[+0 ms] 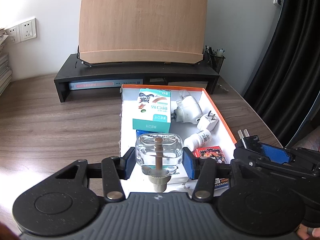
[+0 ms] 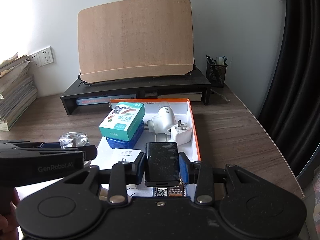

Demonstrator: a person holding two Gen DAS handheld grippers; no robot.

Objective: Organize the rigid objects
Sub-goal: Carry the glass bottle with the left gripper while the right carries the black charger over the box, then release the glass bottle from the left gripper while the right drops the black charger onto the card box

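Observation:
My left gripper (image 1: 159,160) is shut on a clear glass liquid bottle (image 1: 159,150) with a brown wick and grey cap, held above the near left part of the orange-rimmed white box (image 1: 218,108). My right gripper (image 2: 162,168) is shut on a black plug adapter (image 2: 161,163), held over the box's near end; the adapter's prongs show in the left wrist view (image 1: 244,135). In the box lie a teal plaster carton (image 1: 154,110), a white plug-in device (image 1: 188,108), a white charger (image 1: 208,122), a white pill bottle (image 1: 198,140) and a red card pack (image 1: 212,154).
A black monitor riser (image 1: 138,70) with a wooden book stand (image 1: 143,22) stands behind the box. A mesh pen cup (image 1: 215,59) is at its right. Stacked papers (image 2: 16,92) sit at the far left. A dark curtain (image 2: 300,60) hangs past the desk's right edge.

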